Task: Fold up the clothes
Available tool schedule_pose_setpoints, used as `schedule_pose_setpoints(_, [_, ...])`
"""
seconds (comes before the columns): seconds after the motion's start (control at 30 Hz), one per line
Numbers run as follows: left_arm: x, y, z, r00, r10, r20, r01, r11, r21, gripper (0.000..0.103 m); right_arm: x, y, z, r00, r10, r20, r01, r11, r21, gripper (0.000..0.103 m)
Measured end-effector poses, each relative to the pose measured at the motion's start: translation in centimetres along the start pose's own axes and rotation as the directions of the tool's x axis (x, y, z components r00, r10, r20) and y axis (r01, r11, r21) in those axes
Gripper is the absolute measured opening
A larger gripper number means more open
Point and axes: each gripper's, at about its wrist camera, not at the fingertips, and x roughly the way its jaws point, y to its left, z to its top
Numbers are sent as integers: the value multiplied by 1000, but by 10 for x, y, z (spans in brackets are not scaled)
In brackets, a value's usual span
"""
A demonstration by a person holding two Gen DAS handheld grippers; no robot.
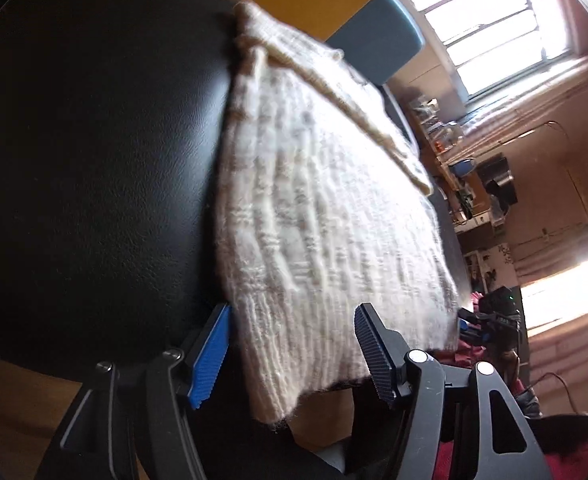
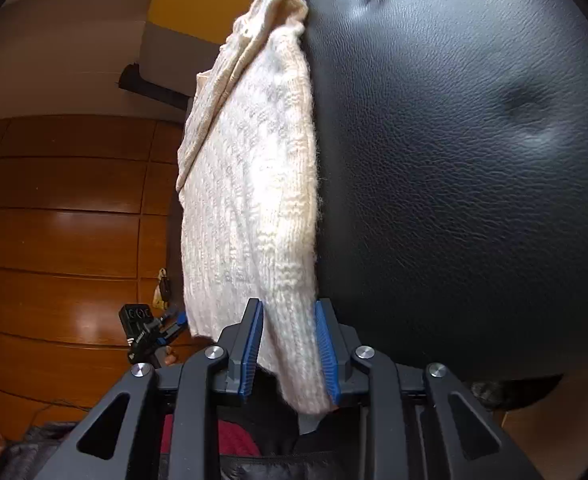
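Left wrist view: my left gripper [image 1: 294, 354] stands wide, its jaws apart on either side of the sweater's [image 1: 318, 216] ribbed hem; the blue pad [image 1: 210, 356] sits just beside the knit's edge, and I cannot tell whether the dark pad [image 1: 374, 354] touches it
Right wrist view: my right gripper [image 2: 287, 354] is narrower, a thick fold of the sweater [image 2: 253, 184] hanging between its pads; the left pad shows a sliver of gap, so I cannot tell whether I truly pinch it
Sweater's place: it lies folded on the black leather seat [image 1: 93, 160], near the edge, its hem overhanging toward me
Risk, slip: I judge the loose knit may slide off the smooth leather if I tug with only one side gripped; the overhang would help it go
Risk, snag: the toothed pads could catch a loop of yarn and pull the fold open
Risk, uneven lift: if the left closes on one layer and the right on several, the fold may skew
Only the left view shows: the upper layer's edge running across the top, the windows [image 1: 494, 28], my other gripper beyond the hem
Only the right view shows: the bunched far end, the dimples [image 2: 522, 100] in the seat [image 2: 454, 200], the wooden floor [image 2: 53, 240]
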Motion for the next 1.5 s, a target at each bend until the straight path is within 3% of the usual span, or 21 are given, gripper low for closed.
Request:
schedule_pose_setpoints(0.2, [4,8,9,999,-52,11,52,997,-61,63,9,-1,4,999,46,0,-46,999,-12,28])
schedule_pose_setpoints(0.27, [7,0,13,999,-38,22,39,998,-40,63,16,3,8,998,56,-6,-56,998,-19,28])
schedule_pose_setpoints(0.4, [11,-9,20,997,-76,25,76,997,-18,59,31,14,14,999,42,0,-41,997,-64,24])
schedule_pose_setpoints(0.6, [19,-20,22,998,-33,45,33,999,-3,61,31,18,7,1000,17,19,-15,995,-97,26])
schedule_pose_setpoints(0.67, [24,-25,23,998,-9,54,9,1000,2,70,32,18,2,999,16,41,-11,994,-108,27])
schedule_pose_setpoints(0.73, [25,-31,20,997,41,68,-43,999,29,69,34,16,-2,998,24,54,-18,994,-112,27])
schedule_pose_setpoints(0.8, [27,-39,18,988,130,82,-137,987,79,48,36,14,-4,998,15,61,-9,995,-95,24])
schedule_pose_setpoints(0.87, [24,-33,16,980,180,85,-187,980,73,15,38,18,-6,996,-42,74,49,993,-105,12])
schedule_pose_setpoints(1.1, [16,-18,12,993,70,90,-68,997,-33,9,39,37,-21,979,-159,130,180,969,-169,11])
schedule_pose_setpoints(1.27, [2,-21,-1,996,-16,88,21,998,-58,9,38,47,-40,986,-140,86,155,966,-207,11])
schedule_pose_setpoints(1.5, [-39,-37,-18,980,-160,117,164,986,-23,9,7,60,-65,998,1,70,15,974,-226,11])
